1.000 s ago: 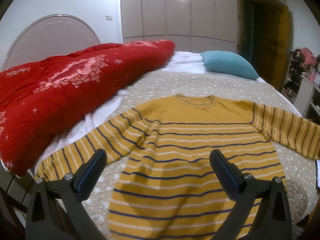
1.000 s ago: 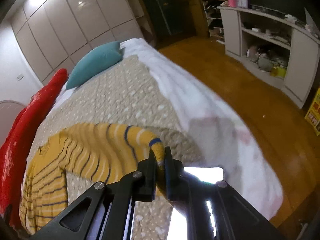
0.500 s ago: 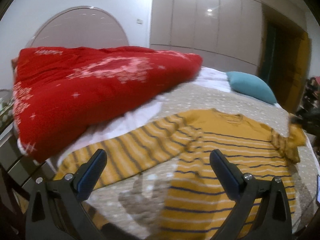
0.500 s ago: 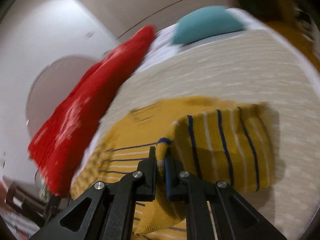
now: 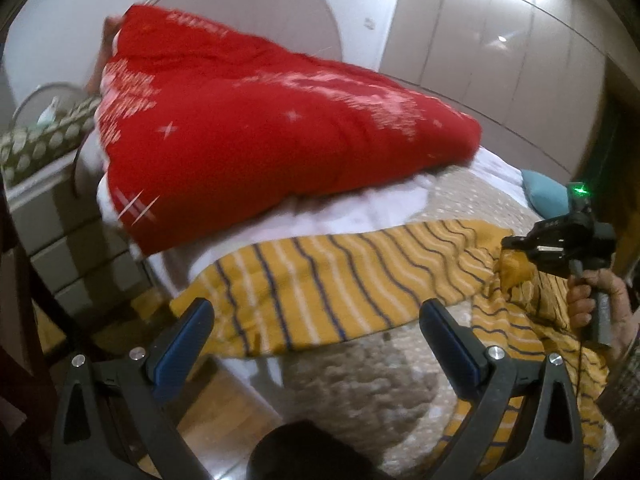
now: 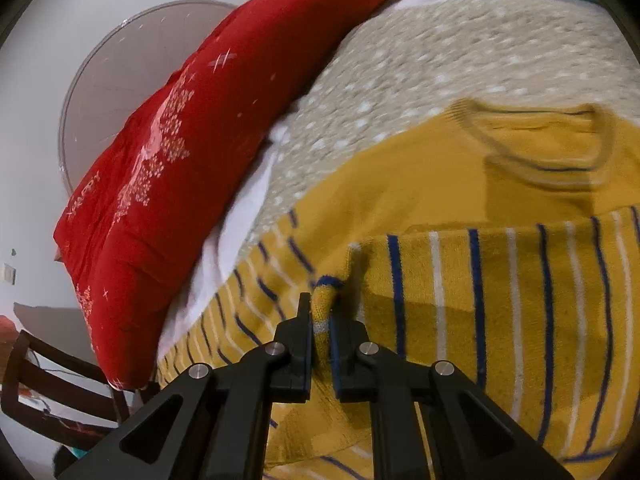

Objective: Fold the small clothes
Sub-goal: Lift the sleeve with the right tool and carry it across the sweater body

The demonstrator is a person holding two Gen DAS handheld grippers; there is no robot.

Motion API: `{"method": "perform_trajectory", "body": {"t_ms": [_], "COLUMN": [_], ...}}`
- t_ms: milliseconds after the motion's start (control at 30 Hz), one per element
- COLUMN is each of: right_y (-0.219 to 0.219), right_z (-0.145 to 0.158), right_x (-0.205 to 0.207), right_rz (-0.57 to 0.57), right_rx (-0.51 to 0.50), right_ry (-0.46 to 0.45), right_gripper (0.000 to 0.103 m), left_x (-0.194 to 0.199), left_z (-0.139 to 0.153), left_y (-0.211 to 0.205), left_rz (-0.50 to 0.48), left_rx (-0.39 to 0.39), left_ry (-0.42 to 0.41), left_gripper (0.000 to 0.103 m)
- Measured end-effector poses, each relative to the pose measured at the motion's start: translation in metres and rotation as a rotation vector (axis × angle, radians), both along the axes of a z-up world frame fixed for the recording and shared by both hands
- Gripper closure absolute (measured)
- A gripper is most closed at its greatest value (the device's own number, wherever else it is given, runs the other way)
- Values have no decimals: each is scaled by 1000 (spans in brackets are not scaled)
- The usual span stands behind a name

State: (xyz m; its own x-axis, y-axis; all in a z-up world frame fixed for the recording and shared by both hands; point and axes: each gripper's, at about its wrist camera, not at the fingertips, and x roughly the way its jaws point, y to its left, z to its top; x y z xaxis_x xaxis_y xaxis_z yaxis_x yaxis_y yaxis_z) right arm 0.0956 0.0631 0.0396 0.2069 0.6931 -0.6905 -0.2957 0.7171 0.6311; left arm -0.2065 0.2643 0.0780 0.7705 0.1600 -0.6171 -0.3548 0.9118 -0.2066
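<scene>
Left wrist view: the left gripper (image 5: 314,334) hangs spread wide and empty at lower centre, over the striped sleeve (image 5: 328,280) of the yellow sweater (image 5: 520,320) draped off the bed's (image 5: 360,380) edge below the red quilt (image 5: 248,120). Right wrist view: the right gripper (image 6: 321,330) at bottom centre is clamped on the sleeve cuff (image 6: 324,300), which lies across the sweater's chest on the bed, neckline (image 6: 540,140) upper right.

Motion blur smears the white print on the red quilted duvet (image 5: 256,120) in the left wrist view. The mustard-yellow knitted sweater with navy and white stripes (image 6: 500,280) runs off the right wrist frame's right edge, its cuff end hidden inside the closed right gripper (image 6: 322,328).
</scene>
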Motion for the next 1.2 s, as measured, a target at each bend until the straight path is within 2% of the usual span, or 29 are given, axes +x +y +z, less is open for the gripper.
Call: {"method": "perform_trajectory", "body": {"t_ms": [100,233,300,367,433,500,667,900,1000,1133,1200], "right_y": [28,40,47,60,81,104,172,230,247,263,268], "right_z": [-6,12,31,47,59,62,49,27,2,-29,-38], "right_x": [9,2,-11,-28,-58,-91,-187,-281,-312,-333,-335], "right_rz": [42,62,99,149,248,372,695,923,966,947,929], "right_rx": [-72,-45,-46,-90,-140,-151,-182,-291,-421,-605,-648], "right_ry": [-11,-70,-140,-202,-276,-316,-397,-627,-816,-1045,-1112], "right_gripper": [88,63,61,60,59,53,49,37,36,36,44], "left_x": [-4,-8,-11,-17,-25,-38,-69,-95,-98,-101,-101], "left_z": [-4,-5,-6,-5,-3,1,6,8,9,9,9], "left_y": [8,16,26,36,46,59,90,113,114,114,114], "left_rz": [17,41,73,106,142,197,321,396,394,391,392], "left_rx": [-18,-38,-52,-61,-56,-47,-42,-62,-58,-56,-58], "left_ry": [6,-6,-7,-6,-12,-21,-38,-51,-53,-55,-56], "left_gripper": [1,1,1,1,1,1,1,1,1,1,1]}}
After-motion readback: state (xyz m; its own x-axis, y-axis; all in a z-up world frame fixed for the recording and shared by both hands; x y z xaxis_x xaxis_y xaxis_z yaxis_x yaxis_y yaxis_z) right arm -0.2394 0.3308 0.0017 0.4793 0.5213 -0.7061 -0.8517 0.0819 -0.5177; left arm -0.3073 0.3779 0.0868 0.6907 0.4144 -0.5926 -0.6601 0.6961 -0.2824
